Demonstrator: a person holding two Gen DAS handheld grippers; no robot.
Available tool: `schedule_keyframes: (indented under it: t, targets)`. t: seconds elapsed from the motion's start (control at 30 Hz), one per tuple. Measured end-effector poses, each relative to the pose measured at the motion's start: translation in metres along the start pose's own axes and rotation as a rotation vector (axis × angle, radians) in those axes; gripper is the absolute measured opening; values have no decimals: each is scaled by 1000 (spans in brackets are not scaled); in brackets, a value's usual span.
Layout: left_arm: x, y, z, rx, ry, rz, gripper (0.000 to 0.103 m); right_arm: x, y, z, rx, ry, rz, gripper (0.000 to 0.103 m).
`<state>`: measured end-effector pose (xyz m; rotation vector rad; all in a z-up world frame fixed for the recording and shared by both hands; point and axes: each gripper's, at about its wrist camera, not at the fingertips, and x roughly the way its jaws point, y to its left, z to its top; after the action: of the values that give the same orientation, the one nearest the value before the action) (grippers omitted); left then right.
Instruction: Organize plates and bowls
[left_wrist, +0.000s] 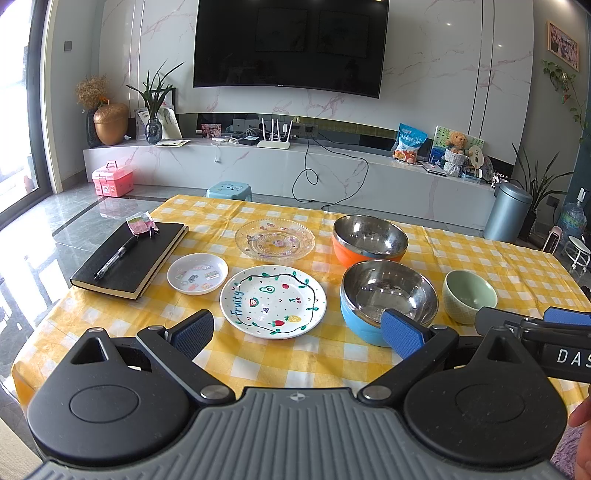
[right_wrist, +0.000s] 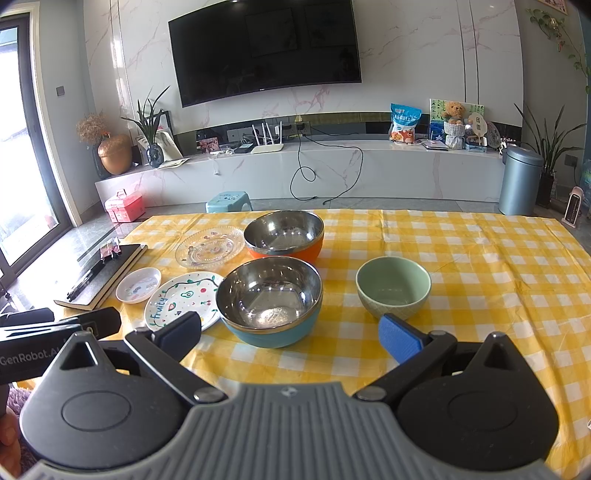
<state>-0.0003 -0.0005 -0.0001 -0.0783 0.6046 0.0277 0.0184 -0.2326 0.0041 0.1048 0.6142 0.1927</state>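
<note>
On the yellow checked tablecloth (left_wrist: 332, 362) sit a white "Fruity" plate (left_wrist: 273, 301) (right_wrist: 183, 299), a small white dish (left_wrist: 197, 273) (right_wrist: 138, 285), a clear glass plate (left_wrist: 275, 240) (right_wrist: 208, 246), a blue steel bowl (left_wrist: 388, 299) (right_wrist: 269, 301), an orange steel bowl (left_wrist: 369, 240) (right_wrist: 283, 234) and a green bowl (left_wrist: 469, 295) (right_wrist: 393, 286). My left gripper (left_wrist: 297, 332) is open and empty above the near edge, in front of the Fruity plate. My right gripper (right_wrist: 290, 334) is open and empty, in front of the blue and green bowls.
A black notebook (left_wrist: 131, 260) with a pen (left_wrist: 116, 258) lies at the table's left. The right gripper's body (left_wrist: 535, 332) shows at the left wrist view's right edge. A TV console, blue stool (left_wrist: 229, 190) and bin (left_wrist: 508, 212) stand beyond the table.
</note>
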Motion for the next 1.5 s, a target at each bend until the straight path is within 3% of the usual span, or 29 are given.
schedule_keyframes:
  t: [1.27, 1.5]
  targets:
    - [0, 0, 0, -6, 2, 1, 103, 0, 1, 1, -4, 6, -2, 100]
    - [4, 7, 1, -61, 29, -9, 103, 7, -3, -1, -26, 58, -49, 100]
